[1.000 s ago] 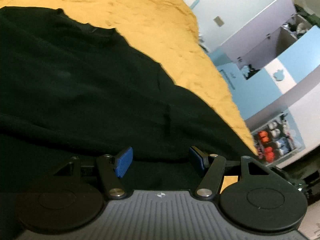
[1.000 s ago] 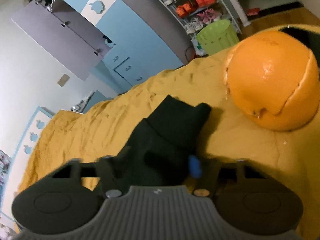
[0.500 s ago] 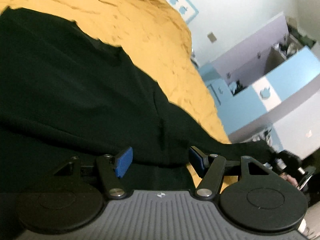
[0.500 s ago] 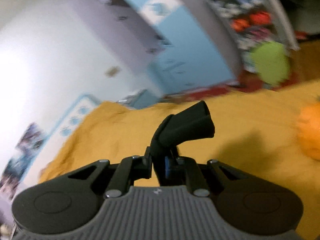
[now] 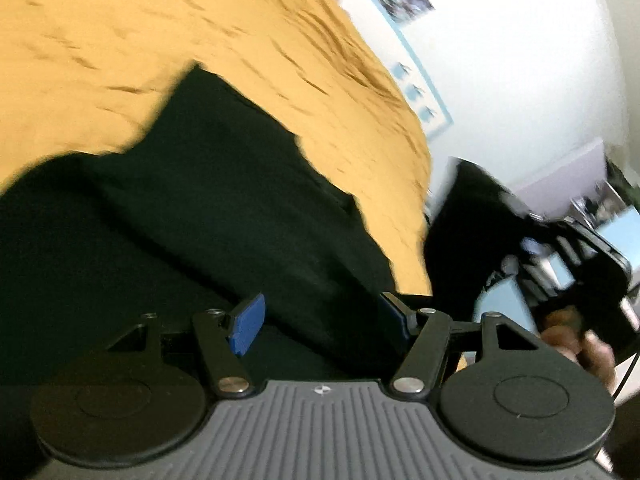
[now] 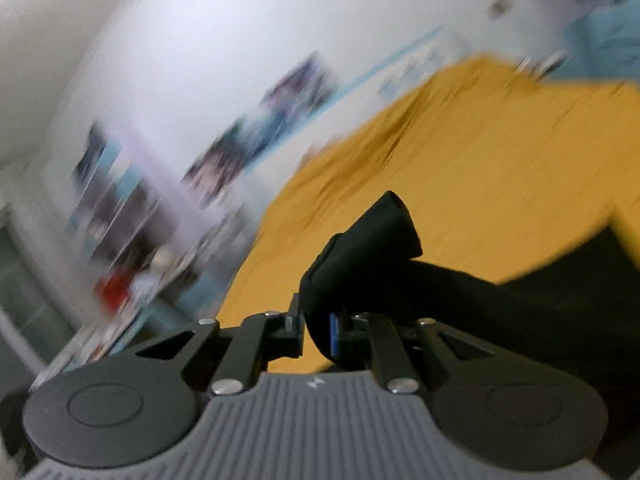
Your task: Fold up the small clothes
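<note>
Below my left tool (image 5: 320, 316), in the left wrist view, I see a black knitted garment (image 5: 192, 220) spread flat on the mustard-yellow bed cover (image 5: 120, 32). This tool stands wide open: its two blue pads (image 5: 248, 322) sit well apart, and the dark cloth lies beneath and between them, but neither pad presses on it. The garment's upper edge runs in blurred, stepped folds against the yellow cover, and its near part fills the lower left of the view.

At the right edge of the same view I see my right tool (image 5: 500, 240), blurred, with black cloth hanging from its front end. A hand (image 5: 576, 340) grips its handle just below.

In the right wrist view, the right tool (image 6: 320, 328) is clamped on a bunched end of the black garment (image 6: 368, 248). The log has its jaws opening slightly at this moment, yet the frame shows the cloth pinched between the fingers, with one blue pad (image 6: 334, 330) showing against it. The pinched end stands up from the fingers as a short tube with an open, cuff-like mouth, raised clear of the bed cover (image 6: 500, 152). From the grip, the rest of the garment trails to the right and down onto the bed.

Behind the bed I see a white wall (image 6: 200, 60) carrying blurred pictures (image 6: 260, 128).
</note>
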